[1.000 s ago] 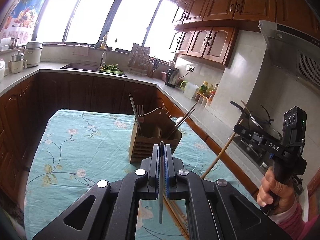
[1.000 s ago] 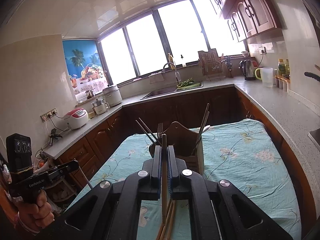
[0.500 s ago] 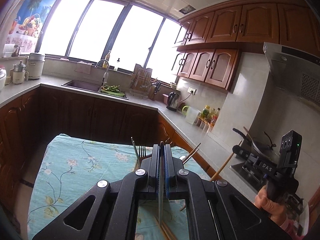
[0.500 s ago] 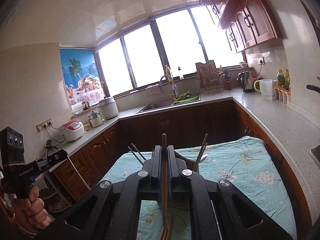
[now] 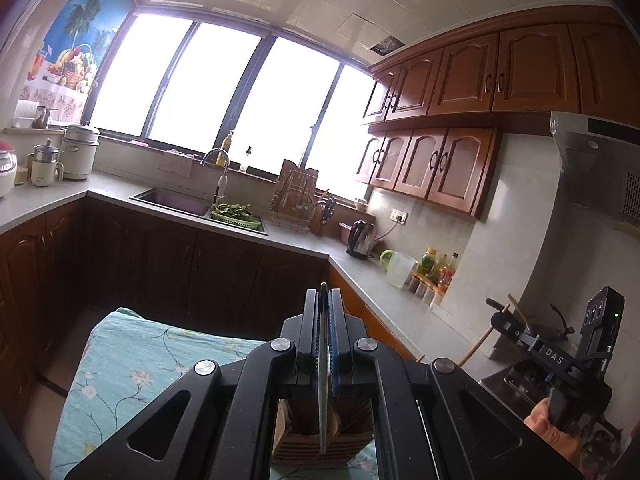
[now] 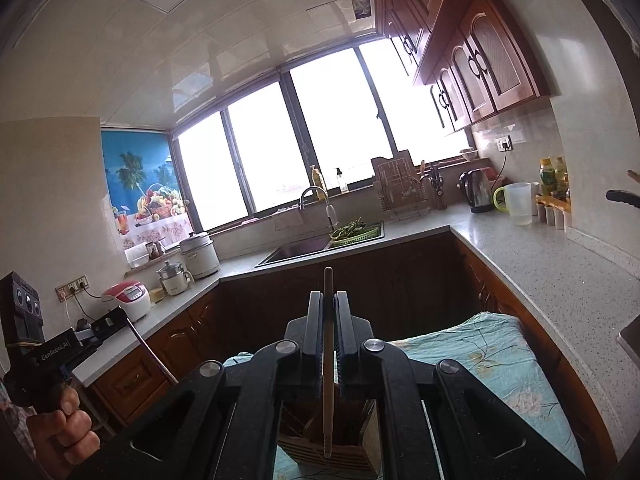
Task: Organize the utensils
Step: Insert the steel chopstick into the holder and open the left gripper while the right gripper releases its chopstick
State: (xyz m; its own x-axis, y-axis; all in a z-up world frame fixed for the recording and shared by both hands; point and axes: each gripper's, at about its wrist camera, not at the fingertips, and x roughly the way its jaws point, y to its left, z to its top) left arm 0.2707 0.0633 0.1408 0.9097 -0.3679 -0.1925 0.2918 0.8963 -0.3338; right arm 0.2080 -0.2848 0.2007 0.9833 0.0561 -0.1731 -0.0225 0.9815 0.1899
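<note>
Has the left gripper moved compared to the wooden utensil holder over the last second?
Yes. The left gripper has tilted up and come closer over the wooden utensil holder, which has dropped from mid-frame to the bottom edge, below the jaws.

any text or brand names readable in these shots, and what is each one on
"DAS" on the black body of the right gripper, seen from the left wrist view.
"GenRobot.AI" on the black body of the left gripper, seen from the right wrist view.
Labels on the condiment bottles by the wall: too small to read.
Panel on the red-and-white rice cooker: too blurred to read.
</note>
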